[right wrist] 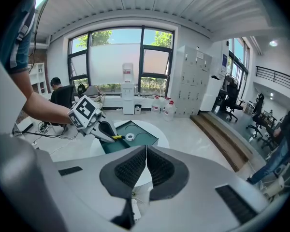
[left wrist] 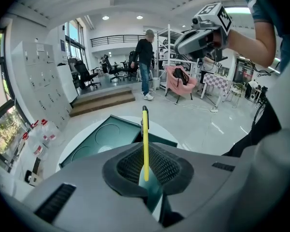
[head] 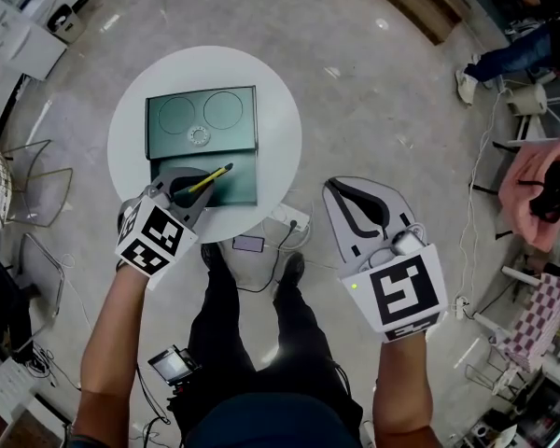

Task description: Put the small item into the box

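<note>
Closest to the head camera is the person (head: 252,343), seen from above in dark trousers, with both bare forearms stretched forward and one tool in each hand. Below lies a grey floor (head: 383,110), and just beyond the feet stands a round white table (head: 280,91).

On the table lies an open dark green box (head: 243,171). Its lid (head: 201,110), with two round marks, lies flat on the far side. The base is on the near side, toward the person.

The right hand-held gripper (head: 341,187) (right wrist: 146,153) hangs over the floor, to the right of the table and apart from it. In the right gripper view its jaws are pressed together and nothing is between them.

The left hand-held gripper (head: 194,192) (left wrist: 146,173) is over the near part of the table, at the near left corner of the box. Its jaws are clamped on a thin yellow pen (head: 212,177) (left wrist: 145,139) (right wrist: 117,137). The pen sticks out of the jaws, and its dark far end points over the base of the box. Whether it touches the box, I cannot tell.

One small white ring (head: 199,135) (right wrist: 129,137) lies in the lid, near the two round marks.
</note>
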The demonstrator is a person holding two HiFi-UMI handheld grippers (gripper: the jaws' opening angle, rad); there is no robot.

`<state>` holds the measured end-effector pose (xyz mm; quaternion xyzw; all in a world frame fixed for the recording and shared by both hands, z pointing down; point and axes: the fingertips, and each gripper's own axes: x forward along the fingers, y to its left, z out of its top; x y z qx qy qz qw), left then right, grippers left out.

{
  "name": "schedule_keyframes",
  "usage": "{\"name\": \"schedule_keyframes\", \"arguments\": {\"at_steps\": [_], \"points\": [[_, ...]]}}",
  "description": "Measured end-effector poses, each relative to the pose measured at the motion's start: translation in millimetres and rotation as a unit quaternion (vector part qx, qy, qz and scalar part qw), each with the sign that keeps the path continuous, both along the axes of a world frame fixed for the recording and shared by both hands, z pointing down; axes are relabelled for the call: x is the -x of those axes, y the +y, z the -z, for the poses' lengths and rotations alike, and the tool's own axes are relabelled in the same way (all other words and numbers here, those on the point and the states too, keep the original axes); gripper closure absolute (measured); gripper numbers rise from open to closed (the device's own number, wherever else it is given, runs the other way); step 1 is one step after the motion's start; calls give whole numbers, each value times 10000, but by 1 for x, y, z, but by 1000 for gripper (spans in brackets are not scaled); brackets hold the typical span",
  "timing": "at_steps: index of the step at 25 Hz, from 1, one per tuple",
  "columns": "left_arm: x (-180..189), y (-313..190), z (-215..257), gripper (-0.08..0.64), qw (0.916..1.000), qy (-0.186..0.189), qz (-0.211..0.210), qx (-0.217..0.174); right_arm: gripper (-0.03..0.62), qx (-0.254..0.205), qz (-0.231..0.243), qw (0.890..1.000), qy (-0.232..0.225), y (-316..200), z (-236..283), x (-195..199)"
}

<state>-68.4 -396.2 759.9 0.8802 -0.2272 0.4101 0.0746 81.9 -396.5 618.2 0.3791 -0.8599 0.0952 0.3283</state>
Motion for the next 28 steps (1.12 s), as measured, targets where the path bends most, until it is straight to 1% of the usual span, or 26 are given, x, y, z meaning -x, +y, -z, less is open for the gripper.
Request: {"name": "schedule_keyframes", "arguments": {"at_steps": [5, 12, 20, 26, 28], "points": [[3, 5, -14, 522, 9999, -100, -54, 121, 554, 14, 29, 10000, -3, 0, -7, 4], [6, 6, -20, 522, 9997, -136, 14, 212, 554, 1, 63, 10000, -17, 1, -6, 6], [15, 15, -18, 522, 9992, -215, -1, 330, 554, -85, 73, 9999, -13, 7, 9, 12], [15, 24, -11, 520, 9983, -266, -37, 515, 554, -165, 81, 9998, 11, 14, 29, 9], [15, 27, -7, 520, 9983, -265, -33, 519, 554, -196, 77, 9998, 24, 16, 35, 8]]}}
